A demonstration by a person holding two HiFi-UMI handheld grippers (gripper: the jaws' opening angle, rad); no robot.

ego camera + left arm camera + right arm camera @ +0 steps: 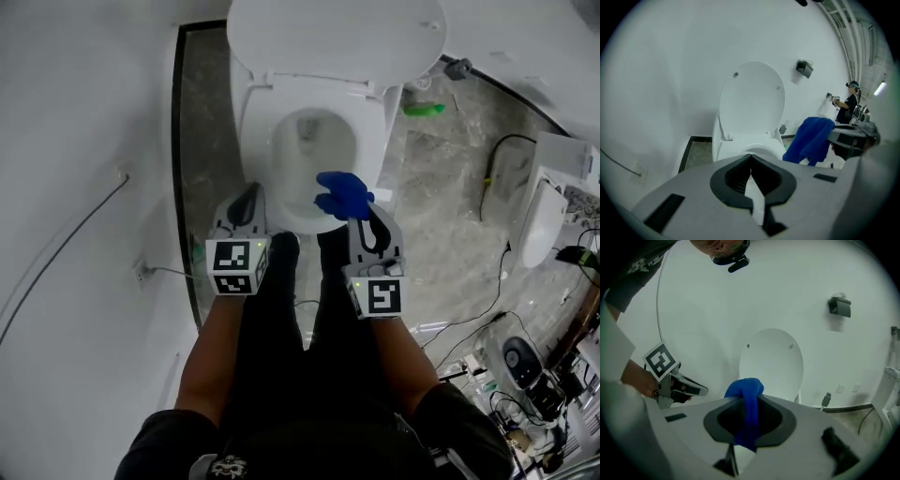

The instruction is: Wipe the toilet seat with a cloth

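blue cloth pinched in the right claw at the toilet's front edge

blue and bunched, the cloth (342, 194) sits between the jaws of the right claw (356, 214), which are closed on it. in the right gripper view the fabric (748, 416) runs down through the jaws of the right claw (749, 399), with a rounded wad pushed out past the tips. from the head view the wad lies over the front right part of the toilet seat (255, 141); whether it touches the seat cannot be told from there. in the left gripper view the cloth (811, 138) hangs loose from the right claw (853, 136), just right of the toilet.

the left claw (252, 191) holds nothing. its jaws are pressed together, tip to tip, as the left gripper view shows (751, 158). it is at the front left of the seat, level with the right claw, and its marker cube (660, 361) shows at the left of the right gripper view.

the seat is down on the bowl (314, 145), and the white lid (337, 37) stands raised against the white wall (670, 70). a small dark box (840, 306) is mounted on that wall to the right of the lid. on the grey marbled floor (441, 197), right of the toilet, lies a green object (424, 110).
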